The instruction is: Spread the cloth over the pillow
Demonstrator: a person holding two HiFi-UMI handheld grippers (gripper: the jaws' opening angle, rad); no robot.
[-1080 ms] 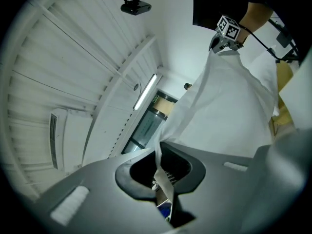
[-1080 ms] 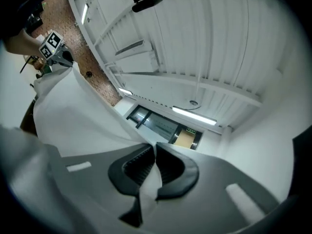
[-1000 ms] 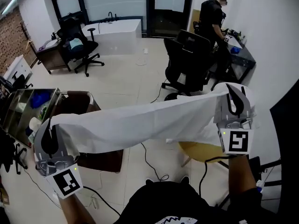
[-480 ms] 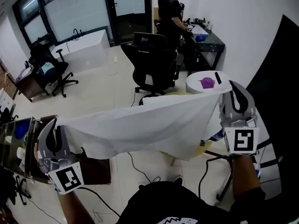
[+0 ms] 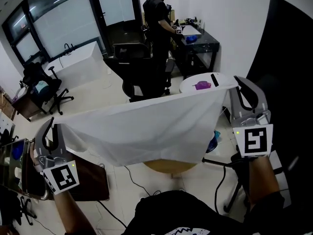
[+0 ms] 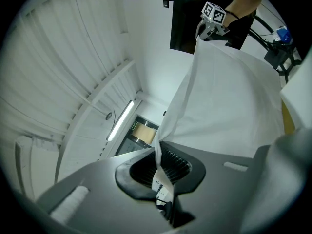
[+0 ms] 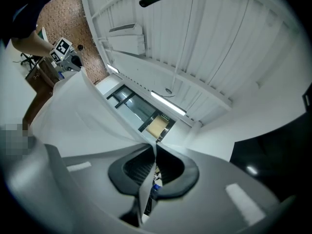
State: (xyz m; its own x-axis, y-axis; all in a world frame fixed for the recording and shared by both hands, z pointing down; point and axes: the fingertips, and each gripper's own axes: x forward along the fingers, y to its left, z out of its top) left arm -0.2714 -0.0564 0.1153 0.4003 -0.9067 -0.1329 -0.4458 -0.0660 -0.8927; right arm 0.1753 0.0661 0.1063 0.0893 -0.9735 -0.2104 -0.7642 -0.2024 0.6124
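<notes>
One cloth [image 5: 146, 126], two grippers [image 5: 53, 130] [image 5: 239, 89], two office chairs [image 5: 44, 82] [image 5: 142, 70], one person [image 5: 157, 13], one round table [image 5: 188, 86].

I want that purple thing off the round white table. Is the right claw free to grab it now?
Probably not. The right claw is shut on a corner of the white cloth stretched across to the left claw. The purple thing looks near, but taking it means dropping the cloth.

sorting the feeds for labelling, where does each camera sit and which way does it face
Head view: on the person's head, looking steeply down at the cloth held between left hand-held gripper and right hand-held gripper; both forearms show.
Left gripper view: rides on it, faces along its jaws toward the ceiling; jaws show.
Right gripper view: same, mirrored.
Shared: cloth in all three.
</notes>
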